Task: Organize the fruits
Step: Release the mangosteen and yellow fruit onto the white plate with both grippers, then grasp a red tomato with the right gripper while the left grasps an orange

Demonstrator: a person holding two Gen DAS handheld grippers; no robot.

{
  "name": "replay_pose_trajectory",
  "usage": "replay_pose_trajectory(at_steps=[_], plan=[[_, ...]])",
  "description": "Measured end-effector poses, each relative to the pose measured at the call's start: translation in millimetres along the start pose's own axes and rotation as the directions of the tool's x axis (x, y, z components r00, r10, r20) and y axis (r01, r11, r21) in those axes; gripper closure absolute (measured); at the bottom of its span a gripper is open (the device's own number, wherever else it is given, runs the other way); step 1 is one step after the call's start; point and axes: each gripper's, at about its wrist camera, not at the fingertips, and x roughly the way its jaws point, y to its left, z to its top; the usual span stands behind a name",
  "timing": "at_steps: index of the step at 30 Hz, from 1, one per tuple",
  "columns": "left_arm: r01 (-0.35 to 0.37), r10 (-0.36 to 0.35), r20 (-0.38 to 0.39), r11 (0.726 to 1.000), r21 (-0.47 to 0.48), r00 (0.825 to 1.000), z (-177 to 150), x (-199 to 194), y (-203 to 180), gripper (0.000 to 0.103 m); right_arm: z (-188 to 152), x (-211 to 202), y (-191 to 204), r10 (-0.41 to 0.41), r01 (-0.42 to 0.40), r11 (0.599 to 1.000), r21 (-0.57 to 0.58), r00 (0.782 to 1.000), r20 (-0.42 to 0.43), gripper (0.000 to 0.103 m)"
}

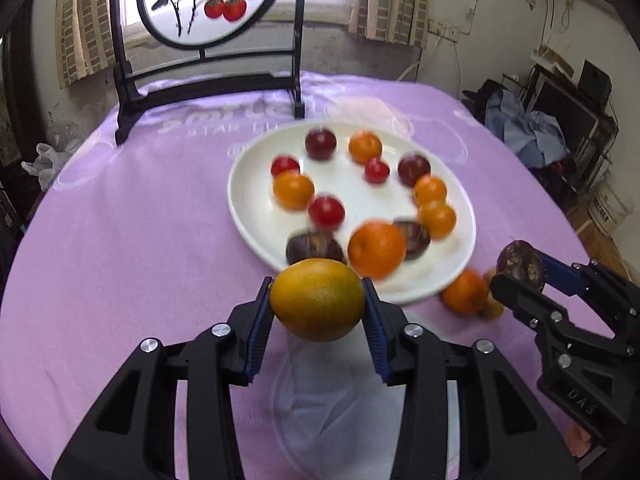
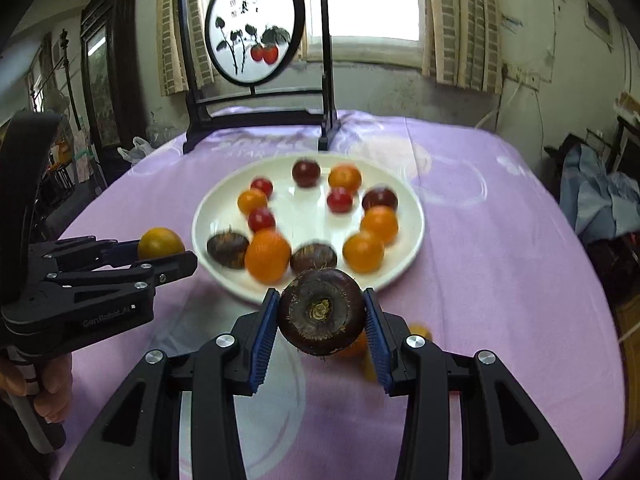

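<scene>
Left wrist view, held fruit: yellow-green mango [image 1: 317,300] sits squarely between the blue pads of the left gripper [image 1: 317,312], which is clenched on its two sides and holds it above the purple tablecloth [image 1: 120,248].
Left wrist view, plate: white plate [image 1: 244,216] lies beyond the mango toward the table's far middle, carrying oranges, small red fruits and dark round fruits; a large orange [image 1: 377,249] rests at its near rim.
Left wrist view, right side: right gripper [image 1: 520,276] grasps a dark brown fruit [image 1: 520,265]; two orange fruits [image 1: 466,292] lie on the cloth just beside the plate's near-right rim.
Right wrist view, held fruit: dark brown fruit [image 2: 321,312] is pinched between the right gripper's [image 2: 321,320] pads, stem end facing the camera, above the cloth at the plate's [image 2: 412,236] near rim.
Right wrist view, left side: left gripper [image 2: 168,258], gripped by a hand [image 2: 48,384], holds the mango [image 2: 161,243] beside the plate's left rim.
Far edge: painted round screen [image 2: 254,40] stands upright.
</scene>
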Motion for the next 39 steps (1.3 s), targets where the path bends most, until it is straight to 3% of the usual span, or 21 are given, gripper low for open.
replay_pose_trajectory(at_steps=[5,12,13,14,15,16,20,29,35,39], plan=[[-0.021,0.023,0.045,0.998,-0.051,0.999,38.6,11.9,1.5,0.062,30.0,18.5,0.0,0.013,-0.013,1.000,-0.004,1.000,0.009,0.060],[-0.086,0.082,-0.047,0.992,-0.090,0.996,56.3,58.6,6.1,0.061,41.9,65.6,-3.1,0.019,-0.017,0.999,0.033,0.997,-0.076,0.060],[-0.081,0.076,-0.050,0.991,-0.104,0.996,56.3,61.1,8.4,0.053,42.4,72.1,-3.8,0.023,-0.020,0.999,0.039,0.995,-0.093,0.060],[-0.077,0.072,-0.049,0.990,-0.120,0.996,56.4,62.4,10.6,0.044,42.7,76.5,-4.2,0.027,-0.023,0.999,0.045,0.995,-0.100,0.053],[-0.085,0.079,-0.044,0.987,-0.133,0.996,56.5,61.5,12.2,0.026,42.5,78.8,-4.3,0.032,-0.027,0.998,0.049,0.994,-0.106,0.048],[-0.094,0.091,-0.028,0.985,-0.142,0.995,56.2,58.5,13.0,0.019,41.9,79.3,-4.0,0.035,-0.030,0.998,0.050,0.994,-0.104,0.045],[-0.114,0.118,0.019,0.986,-0.125,0.993,56.5,46.7,12.7,0.016,36.4,73.4,-6.6,0.053,-0.047,0.997,0.065,0.994,-0.092,0.045],[-0.073,0.076,0.023,0.990,-0.117,0.997,39.6,21.4,1.3,0.014,16.7,34.7,-31.7,0.065,-0.057,0.992,0.116,0.996,-0.064,0.044],[-0.047,0.049,0.023,0.997,-0.068,0.999,18.8,4.5,-17.4,0.013,-9.2,-4.6,-57.0,0.008,-0.004,0.993,0.114,0.999,-0.033,0.044],[-0.028,0.029,0.013,0.999,-0.039,1.000,-3.8,-2.9,-30.8,0.010,-33.3,-20.8,-70.9,-0.063,0.067,0.994,0.091,0.997,-0.047,0.037]])
